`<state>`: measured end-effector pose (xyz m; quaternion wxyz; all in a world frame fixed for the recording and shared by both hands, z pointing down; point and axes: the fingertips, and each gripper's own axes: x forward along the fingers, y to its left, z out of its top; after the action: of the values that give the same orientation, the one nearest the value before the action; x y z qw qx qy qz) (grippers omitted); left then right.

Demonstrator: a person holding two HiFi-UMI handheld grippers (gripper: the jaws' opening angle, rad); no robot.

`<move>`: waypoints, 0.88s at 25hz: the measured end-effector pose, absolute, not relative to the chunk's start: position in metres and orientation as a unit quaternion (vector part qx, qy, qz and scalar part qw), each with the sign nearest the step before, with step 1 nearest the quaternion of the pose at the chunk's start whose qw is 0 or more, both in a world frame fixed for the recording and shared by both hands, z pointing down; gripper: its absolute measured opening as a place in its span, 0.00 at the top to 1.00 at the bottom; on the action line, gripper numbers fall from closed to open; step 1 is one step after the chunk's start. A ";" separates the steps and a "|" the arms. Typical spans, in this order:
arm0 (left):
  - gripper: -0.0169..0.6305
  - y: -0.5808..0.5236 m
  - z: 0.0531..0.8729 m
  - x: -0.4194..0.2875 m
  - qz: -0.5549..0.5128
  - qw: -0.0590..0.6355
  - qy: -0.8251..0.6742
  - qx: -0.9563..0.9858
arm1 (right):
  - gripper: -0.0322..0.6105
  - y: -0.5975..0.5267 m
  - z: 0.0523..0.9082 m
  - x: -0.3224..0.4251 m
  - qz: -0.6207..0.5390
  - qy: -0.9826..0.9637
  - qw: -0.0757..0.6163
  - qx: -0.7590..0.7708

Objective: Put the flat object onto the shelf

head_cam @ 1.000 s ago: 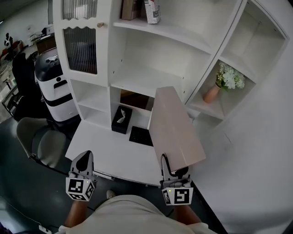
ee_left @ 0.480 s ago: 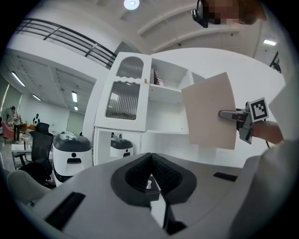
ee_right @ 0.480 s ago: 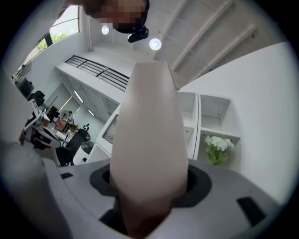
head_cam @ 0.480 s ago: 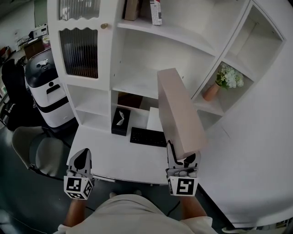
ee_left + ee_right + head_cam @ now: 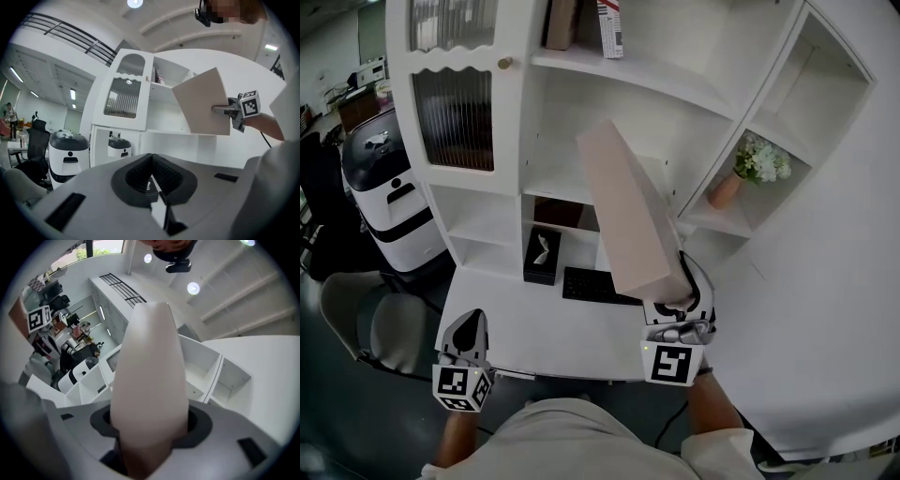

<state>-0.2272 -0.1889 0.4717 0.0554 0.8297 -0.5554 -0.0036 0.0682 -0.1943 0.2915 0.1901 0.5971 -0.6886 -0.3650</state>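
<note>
The flat object [image 5: 628,211] is a long pale beige board. My right gripper [image 5: 673,307] is shut on its near end and holds it above the desk, tilted up and to the left towards the white shelf unit [image 5: 581,173]. In the right gripper view the board [image 5: 149,371] fills the space between the jaws, with the pads pressing both of its faces. My left gripper [image 5: 469,330] hangs low at the desk's front left edge, shut and empty. The left gripper view shows the board [image 5: 201,108] held by the right gripper [image 5: 233,110] in front of the shelves.
A black keyboard [image 5: 586,284] and a black tissue box [image 5: 542,253] lie on the white desk [image 5: 534,328]. A vase of flowers [image 5: 741,178] stands in the right-hand shelf. Books [image 5: 607,23] stand on the top shelf. A white-and-black machine [image 5: 380,178] and a chair [image 5: 356,314] are at the left.
The right gripper has raised the board and swung its far end to the left, towards the open shelf. The left gripper has stayed where it was.
</note>
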 end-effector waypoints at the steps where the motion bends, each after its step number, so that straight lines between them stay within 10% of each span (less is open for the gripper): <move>1: 0.97 -0.190 0.472 -0.227 -0.004 0.056 -0.555 0.830 | 0.53 -0.198 0.291 0.067 -0.372 -0.684 0.201 0.594; 22: 0.97 -0.196 0.485 -0.249 -0.007 0.073 -0.585 0.808 | 0.53 -0.292 0.317 0.052 -0.464 -0.602 0.415 0.500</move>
<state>-0.2488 -0.1957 0.4850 0.0733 0.8079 -0.5846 -0.0071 0.0518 -0.2916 0.3170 0.4147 0.4997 -0.6024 -0.4641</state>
